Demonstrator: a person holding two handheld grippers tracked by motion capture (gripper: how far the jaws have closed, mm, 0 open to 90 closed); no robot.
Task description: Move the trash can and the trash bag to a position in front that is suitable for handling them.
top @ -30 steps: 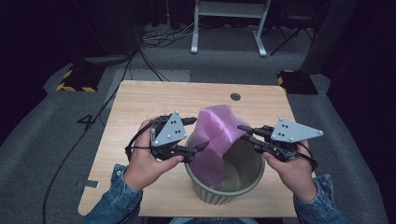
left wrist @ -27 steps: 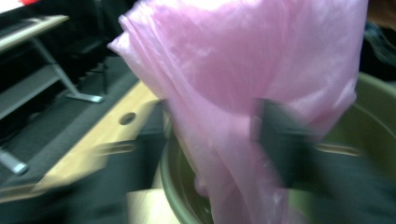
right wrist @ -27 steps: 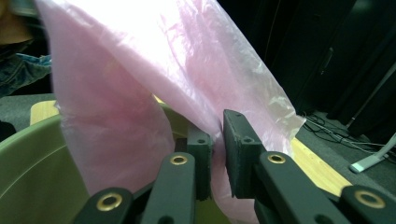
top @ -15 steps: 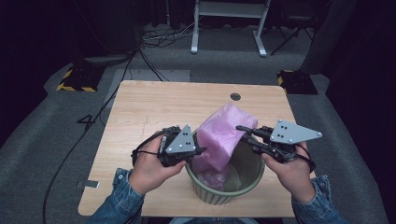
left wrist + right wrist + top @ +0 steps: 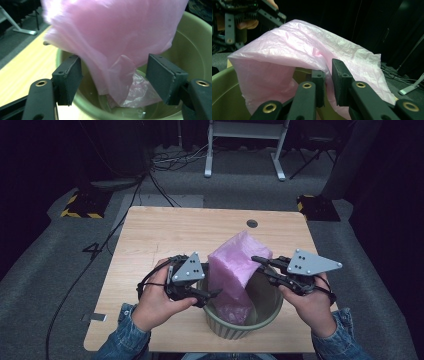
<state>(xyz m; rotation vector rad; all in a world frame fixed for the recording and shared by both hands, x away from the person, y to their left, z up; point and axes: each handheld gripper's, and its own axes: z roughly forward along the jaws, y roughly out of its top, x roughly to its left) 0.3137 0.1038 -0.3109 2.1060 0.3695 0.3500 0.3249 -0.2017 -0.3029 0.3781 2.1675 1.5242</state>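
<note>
Dark studio, wooden counter (image 5: pixel 150 240): right gripper (image 5: pixel 327 75) pinches the thin pink plastic bag (image 5: pixel 235 265) over the round green bin (image 5: pixel 270 307) while left gripper (image 5: pixel 115 75), jaws just reopened wide, straddles it untouching; looks feather-light, floppy, slippery, so grabbing near the rim edge seems best.

A dark recording studio: black curtains (image 5: pixel 45 165), floor cables (image 5: pixel 170 162), hazard-taped weights (image 5: pixel 80 205)

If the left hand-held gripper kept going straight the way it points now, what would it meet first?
Most likely the pink plastic bag, which hangs between the open jaws of the left hand-held gripper, above the green bin; the depth is hard to judge.
</note>
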